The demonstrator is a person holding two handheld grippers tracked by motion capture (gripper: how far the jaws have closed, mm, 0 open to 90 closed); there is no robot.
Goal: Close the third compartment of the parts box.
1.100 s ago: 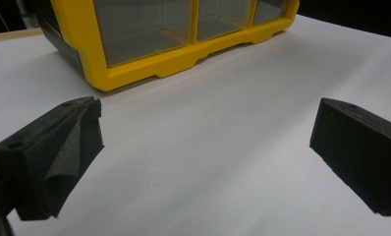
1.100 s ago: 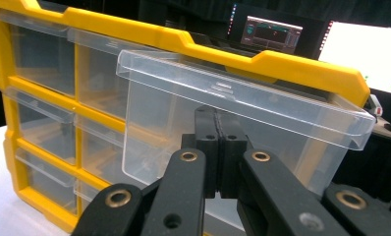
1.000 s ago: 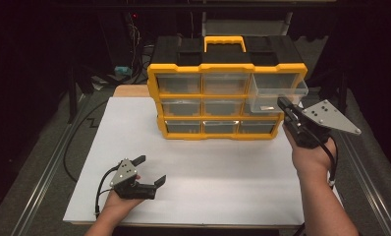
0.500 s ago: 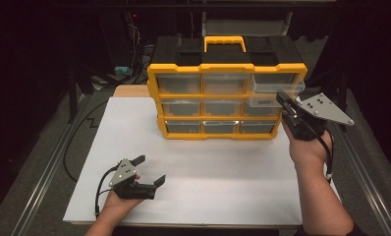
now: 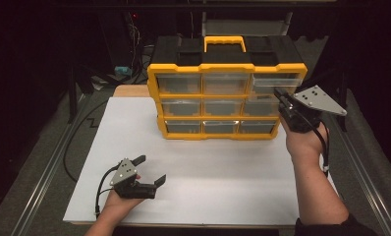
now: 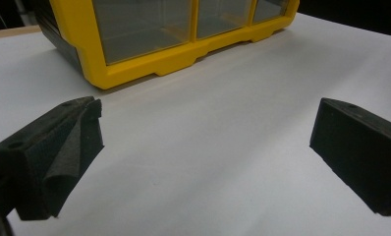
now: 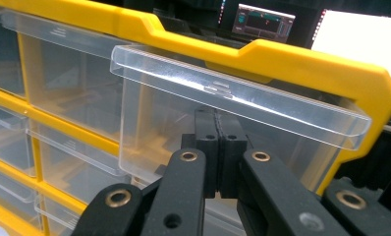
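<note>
White tabletop [image 5: 208, 191], dark surroundings. Left gripper [image 5: 152, 173]: resting near front edge, jaws wide apart, nothing between. Centre-rear: yellow drawer organizer [image 5: 226, 101]. Right gripper [image 5: 280, 98]: jaws together, tips against the protruding clear top-right drawer [image 5: 277, 81].
</note>
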